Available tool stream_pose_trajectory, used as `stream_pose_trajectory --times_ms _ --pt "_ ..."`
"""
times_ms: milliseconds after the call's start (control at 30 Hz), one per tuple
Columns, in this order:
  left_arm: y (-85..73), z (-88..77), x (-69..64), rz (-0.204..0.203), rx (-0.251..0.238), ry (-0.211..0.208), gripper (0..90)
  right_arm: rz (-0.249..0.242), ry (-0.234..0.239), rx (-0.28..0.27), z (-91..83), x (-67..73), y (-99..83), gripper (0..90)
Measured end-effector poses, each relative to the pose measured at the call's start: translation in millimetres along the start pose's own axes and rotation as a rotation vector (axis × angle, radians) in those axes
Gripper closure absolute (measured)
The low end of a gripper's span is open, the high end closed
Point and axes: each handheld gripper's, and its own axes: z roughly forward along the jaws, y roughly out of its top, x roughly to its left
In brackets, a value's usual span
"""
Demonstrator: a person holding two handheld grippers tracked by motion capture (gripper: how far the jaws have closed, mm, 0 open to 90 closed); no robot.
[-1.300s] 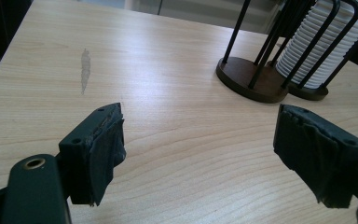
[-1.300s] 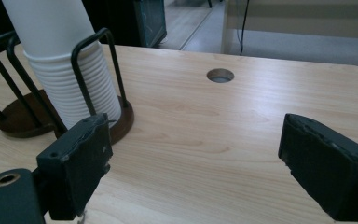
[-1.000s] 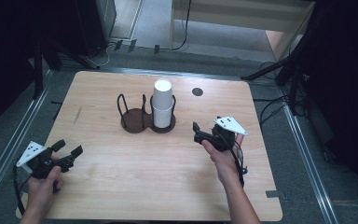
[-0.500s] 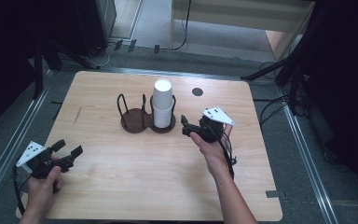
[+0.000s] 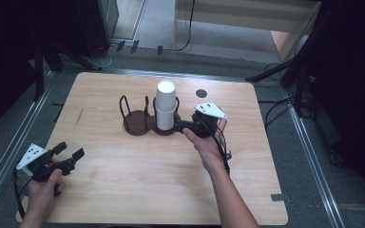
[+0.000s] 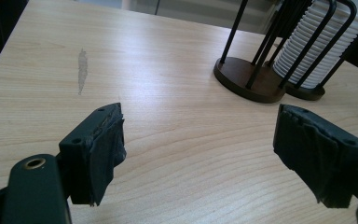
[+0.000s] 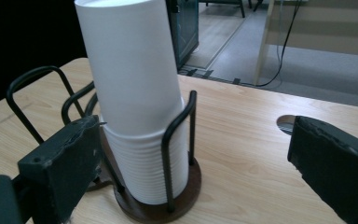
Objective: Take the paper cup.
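A lab-like recording room: wooden table in a dark frame, floor cables, grey carpet.

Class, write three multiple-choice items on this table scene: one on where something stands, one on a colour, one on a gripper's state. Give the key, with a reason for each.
1. Where does the stack of cups stand?
A. In the right ring of the wire holder
B. Flat on the bare table near the front edge
C. Between the left gripper's fingers

2. What colour are the cups?
A. Red
B. White
C. Blue

3. How is the right gripper set?
A. Shut on the cup stack
B. Lying on the table with no hand on it
C. Open, beside the holder

Key:
1 A, the high view shows the stack inside the holder's right ring, the left ring vacant.
2 B, the stack is plain white in the right gripper view.
3 C, its fingers stand wide apart and have just been opening; no cup is pressed between them.
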Motion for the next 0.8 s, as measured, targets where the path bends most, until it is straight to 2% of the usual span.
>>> stream_pose_trajectory --times_ms 433,800 --pt "0.1 0.0 0.5 -0.005 -0.003 -0.002 16.6 0.016 0.039 0.008 25.4 19.4 5.6 2.5" --pt "0.3 0.0 0.9 -0.007 -0.003 -0.003 16.6 0.018 0.024 0.012 45.3 26.1 12.6 2.7"
